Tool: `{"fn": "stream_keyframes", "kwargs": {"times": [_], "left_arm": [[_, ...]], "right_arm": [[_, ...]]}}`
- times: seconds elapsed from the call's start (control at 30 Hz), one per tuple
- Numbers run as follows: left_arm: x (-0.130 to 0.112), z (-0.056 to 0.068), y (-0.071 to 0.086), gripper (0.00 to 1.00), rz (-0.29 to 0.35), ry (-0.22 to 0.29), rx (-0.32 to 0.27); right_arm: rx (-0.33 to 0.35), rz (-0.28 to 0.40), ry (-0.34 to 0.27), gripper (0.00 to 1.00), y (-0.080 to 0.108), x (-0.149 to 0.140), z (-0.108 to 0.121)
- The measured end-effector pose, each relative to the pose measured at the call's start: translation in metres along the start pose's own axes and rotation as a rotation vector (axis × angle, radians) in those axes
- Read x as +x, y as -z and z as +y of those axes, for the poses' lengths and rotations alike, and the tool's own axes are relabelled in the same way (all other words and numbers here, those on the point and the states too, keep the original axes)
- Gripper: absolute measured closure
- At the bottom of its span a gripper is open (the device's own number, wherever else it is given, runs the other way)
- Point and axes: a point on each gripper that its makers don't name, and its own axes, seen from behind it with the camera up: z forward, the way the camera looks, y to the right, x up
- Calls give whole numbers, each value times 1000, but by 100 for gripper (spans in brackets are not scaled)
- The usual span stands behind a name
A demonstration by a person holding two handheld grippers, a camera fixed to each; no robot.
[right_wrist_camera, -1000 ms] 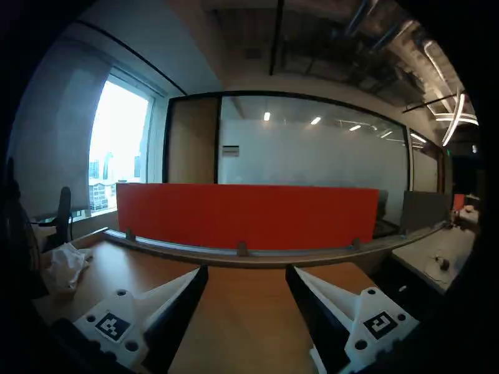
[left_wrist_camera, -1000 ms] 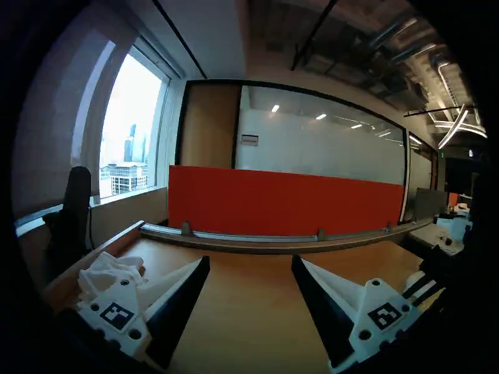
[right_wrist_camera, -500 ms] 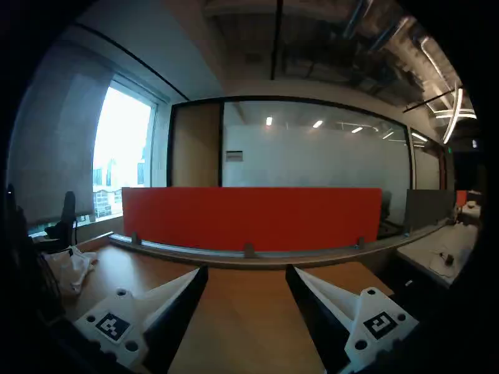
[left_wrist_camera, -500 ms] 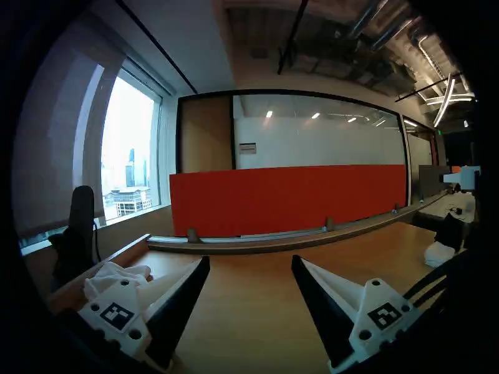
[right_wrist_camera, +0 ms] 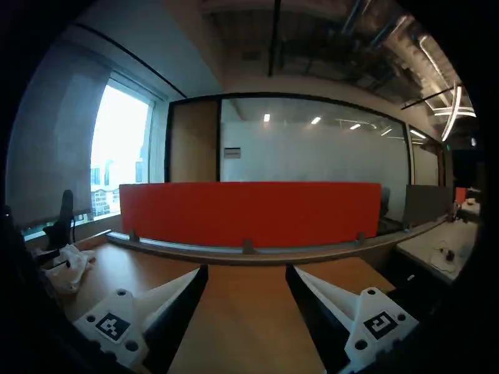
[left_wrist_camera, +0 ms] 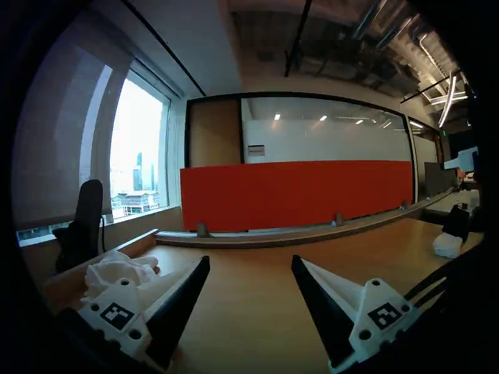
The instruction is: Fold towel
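Shifted slightly, left gripper [left_wrist_camera: 249, 258] and right gripper [right_wrist_camera: 246, 268] hold jaws spread, empty; one crumpled towel [left_wrist_camera: 118, 269] lies on desk [left_wrist_camera: 249, 311].

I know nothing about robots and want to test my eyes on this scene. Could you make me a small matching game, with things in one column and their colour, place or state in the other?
Things:
1. towel
2. divider panel
3. office chair
4. left gripper

Descriptions:
A. black, beside the window
B. white and crumpled, lying on the desk
C. open, with nothing between its jaws
D. red, upright along the desk's far edge

Pairs: 1-B, 2-D, 3-A, 4-C
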Motion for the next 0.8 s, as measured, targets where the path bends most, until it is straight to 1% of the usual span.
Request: {"fn": "stream_keyframes", "kwargs": {"times": [0.17,0.3,0.4,0.6,0.8], "left_arm": [[-14,-3,1,3,4,1,-3],[-25,-6,1,3,9,4,-3],[-31,-9,1,3,20,10,0],[-44,-13,3,3,23,27,4],[-52,-17,3,3,35,35,10]], "right_arm": [[-4,5,5,4,-3,-6,-4],[-6,12,-4,4,-5,-10,-6],[-1,20,-11,4,-7,-11,-9],[-5,12,3,4,-10,-21,-10],[-4,8,5,4,-13,-25,-13]]}}
